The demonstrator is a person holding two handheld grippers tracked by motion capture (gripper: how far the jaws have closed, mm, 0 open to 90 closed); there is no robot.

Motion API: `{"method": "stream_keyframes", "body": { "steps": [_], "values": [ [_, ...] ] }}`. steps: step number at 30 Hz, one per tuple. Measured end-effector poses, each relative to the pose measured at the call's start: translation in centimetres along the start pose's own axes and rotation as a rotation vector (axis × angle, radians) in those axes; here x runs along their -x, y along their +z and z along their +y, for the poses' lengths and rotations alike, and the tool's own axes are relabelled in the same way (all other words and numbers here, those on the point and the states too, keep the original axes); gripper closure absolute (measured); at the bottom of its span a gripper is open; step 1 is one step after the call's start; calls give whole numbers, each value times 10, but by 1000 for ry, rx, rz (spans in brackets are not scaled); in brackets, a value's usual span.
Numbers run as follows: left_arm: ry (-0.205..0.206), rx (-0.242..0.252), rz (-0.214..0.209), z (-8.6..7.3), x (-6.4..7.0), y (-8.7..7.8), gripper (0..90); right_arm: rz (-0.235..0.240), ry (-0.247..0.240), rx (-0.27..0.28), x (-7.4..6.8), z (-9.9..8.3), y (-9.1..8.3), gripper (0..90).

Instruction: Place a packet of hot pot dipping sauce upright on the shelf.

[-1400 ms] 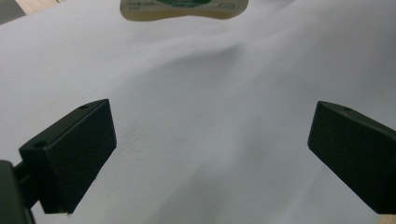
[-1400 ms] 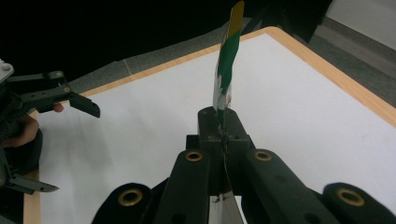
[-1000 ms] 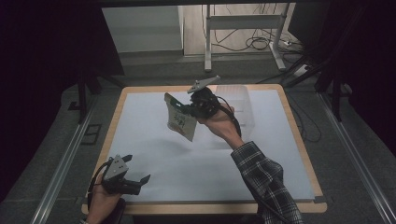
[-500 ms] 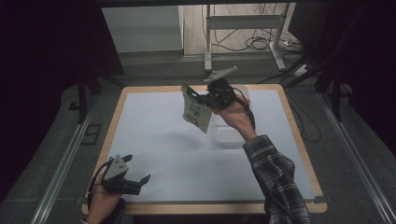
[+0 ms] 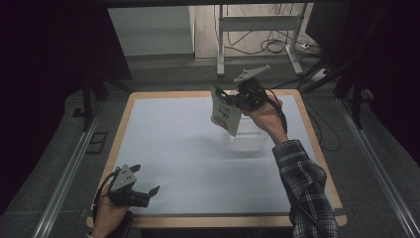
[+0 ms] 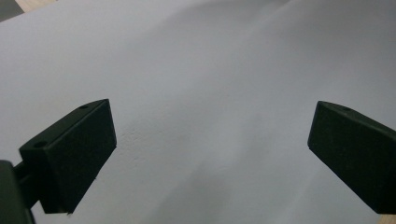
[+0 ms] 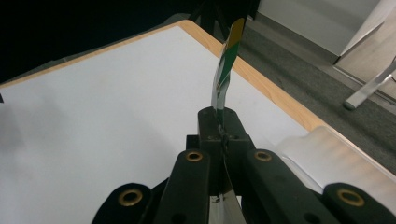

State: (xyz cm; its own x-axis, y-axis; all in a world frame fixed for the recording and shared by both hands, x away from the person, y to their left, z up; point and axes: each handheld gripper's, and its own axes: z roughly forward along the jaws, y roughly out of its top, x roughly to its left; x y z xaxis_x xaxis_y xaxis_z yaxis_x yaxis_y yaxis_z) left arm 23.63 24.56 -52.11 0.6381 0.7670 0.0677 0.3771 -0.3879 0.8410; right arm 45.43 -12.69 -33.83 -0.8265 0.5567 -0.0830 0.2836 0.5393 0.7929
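A flat printed packet (image 5: 225,110), white with green and yellow marks, hangs in the air over the far right part of the white table (image 5: 178,148). My right gripper (image 5: 234,100) is shut on its upper edge. In the right gripper view the packet (image 7: 225,65) stands edge-on, pinched between the closed jaws. A clear plastic container (image 5: 247,139) sits on the table just below the packet, and its rim (image 7: 327,154) appears at the right of that view. My left gripper (image 5: 151,191) rests open near the front left corner, held by a hand. Its two fingers (image 6: 74,149) stand wide apart over bare white surface.
The table has a wooden rim (image 5: 317,148). Behind the table stand metal legs (image 5: 220,39) and loose cables (image 5: 277,47) on the floor. A metal rail (image 5: 64,173) runs along the left side. A plaid sleeve (image 5: 302,188) reaches in from the bottom right.
My right gripper has carried the packet to the right and farther back, from mid-table to above the clear container. The left gripper has stayed put.
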Motion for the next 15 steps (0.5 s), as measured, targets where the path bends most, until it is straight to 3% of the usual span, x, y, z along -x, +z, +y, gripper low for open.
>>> {"method": "stream_keyframes", "body": {
  "steps": [15],
  "values": [
    [5, -8, 2, 0, 0, 1, 9, -5, 12, -31, 13, -27, -32, 896]
  ]
}}
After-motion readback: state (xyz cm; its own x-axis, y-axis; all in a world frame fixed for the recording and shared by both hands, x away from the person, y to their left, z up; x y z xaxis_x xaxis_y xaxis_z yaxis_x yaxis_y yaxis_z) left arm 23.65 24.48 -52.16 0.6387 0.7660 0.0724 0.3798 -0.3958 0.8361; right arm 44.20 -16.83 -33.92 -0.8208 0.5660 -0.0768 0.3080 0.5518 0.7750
